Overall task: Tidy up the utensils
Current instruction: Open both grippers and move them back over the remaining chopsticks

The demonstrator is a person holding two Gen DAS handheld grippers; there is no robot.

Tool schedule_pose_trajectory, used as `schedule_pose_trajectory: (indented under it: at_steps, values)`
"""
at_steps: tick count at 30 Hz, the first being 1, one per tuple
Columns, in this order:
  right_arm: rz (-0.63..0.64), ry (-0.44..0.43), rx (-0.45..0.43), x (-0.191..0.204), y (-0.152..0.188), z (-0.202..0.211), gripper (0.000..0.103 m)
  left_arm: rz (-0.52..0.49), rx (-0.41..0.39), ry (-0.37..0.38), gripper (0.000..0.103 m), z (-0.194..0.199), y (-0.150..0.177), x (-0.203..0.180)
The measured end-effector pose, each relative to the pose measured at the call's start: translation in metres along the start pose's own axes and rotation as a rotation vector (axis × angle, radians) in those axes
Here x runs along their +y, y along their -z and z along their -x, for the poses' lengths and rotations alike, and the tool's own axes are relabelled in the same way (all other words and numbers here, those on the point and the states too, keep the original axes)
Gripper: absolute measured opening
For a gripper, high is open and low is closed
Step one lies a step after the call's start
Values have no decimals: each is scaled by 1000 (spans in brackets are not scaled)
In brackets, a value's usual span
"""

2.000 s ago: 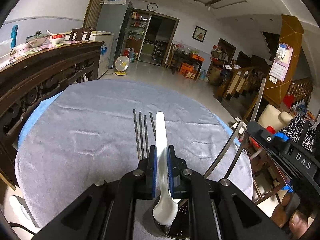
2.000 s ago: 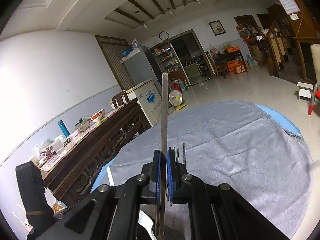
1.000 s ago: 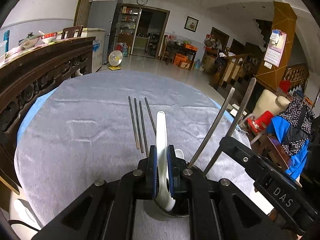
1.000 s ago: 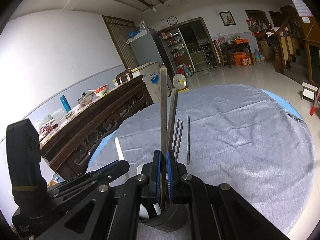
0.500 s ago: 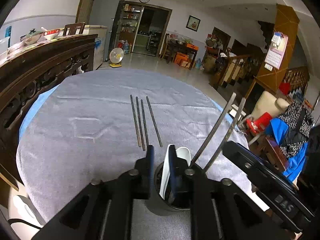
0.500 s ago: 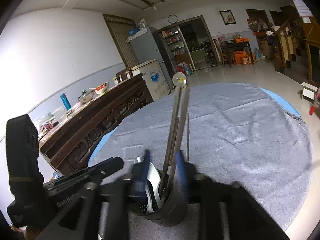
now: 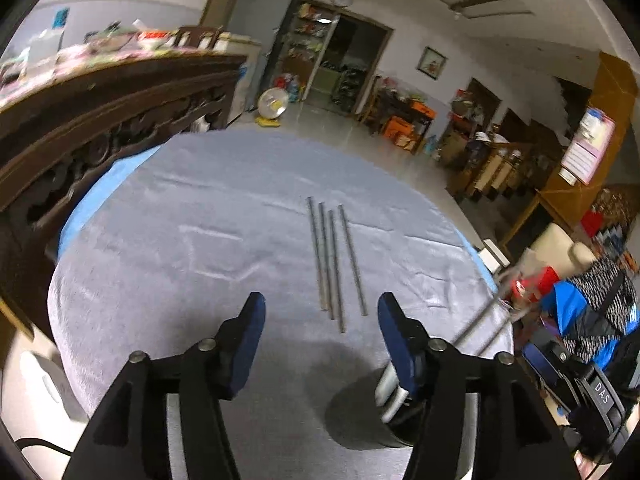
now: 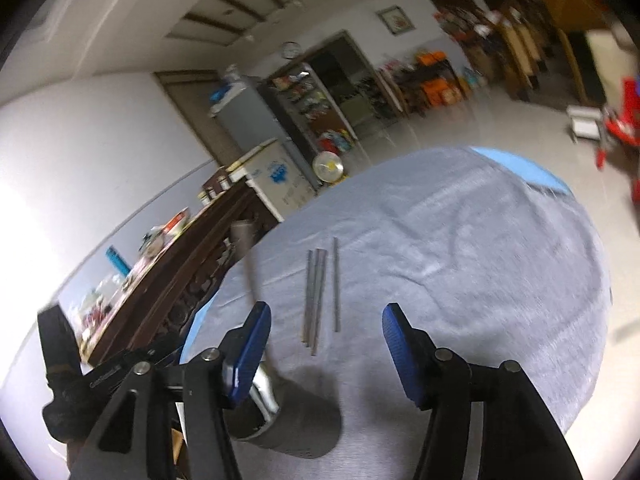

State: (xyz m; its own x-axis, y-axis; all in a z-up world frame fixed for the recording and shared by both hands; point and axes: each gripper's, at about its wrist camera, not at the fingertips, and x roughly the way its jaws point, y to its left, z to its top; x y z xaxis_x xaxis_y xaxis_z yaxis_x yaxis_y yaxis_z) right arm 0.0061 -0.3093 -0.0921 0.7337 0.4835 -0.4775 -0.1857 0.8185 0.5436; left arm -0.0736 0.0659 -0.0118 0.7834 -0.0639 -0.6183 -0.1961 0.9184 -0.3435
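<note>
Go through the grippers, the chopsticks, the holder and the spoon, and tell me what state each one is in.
Left gripper: open, empty.
Right gripper: open, empty.
Chopsticks: four, lying flat on the cloth.
Holder: upright, utensils inside.
Spoon: standing in the holder.

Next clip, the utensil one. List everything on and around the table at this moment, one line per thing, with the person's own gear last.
Thin grey metal chopsticks: four, grey, lying side by side on the cloth ahead of both claws.
Dark round utensil holder: one, dark grey, standing on the near part of the cloth.
White spoon: one, white, standing in the holder.
Long metal utensils: seemingly two, silver, leaning out of the holder; blurred.
Grey tablecloth: one, grey, over the round table.
Carved dark wooden sideboard: one, brown, beside the table, with dishes on top.
Left claw: one, black with blue pads, open, nothing between them; just been opening.
Right claw: one, same colours, open, empty; just been opening.
</note>
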Motion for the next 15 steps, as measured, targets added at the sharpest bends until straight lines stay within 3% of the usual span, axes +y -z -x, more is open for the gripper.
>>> schedule_pose_trajectory:
  at_steps: [6,11,15]
  values:
    - [-57,80,94,-40,1,-21,65,54,161,-94,65,-44,-2,30]
    - [-48,99,166,-48,9,-39,65,27,273,-179,65,-73,8,37]
    - [-9,117,206,-42,18,-51,65,-3,319,-227,65,-86,17,40]
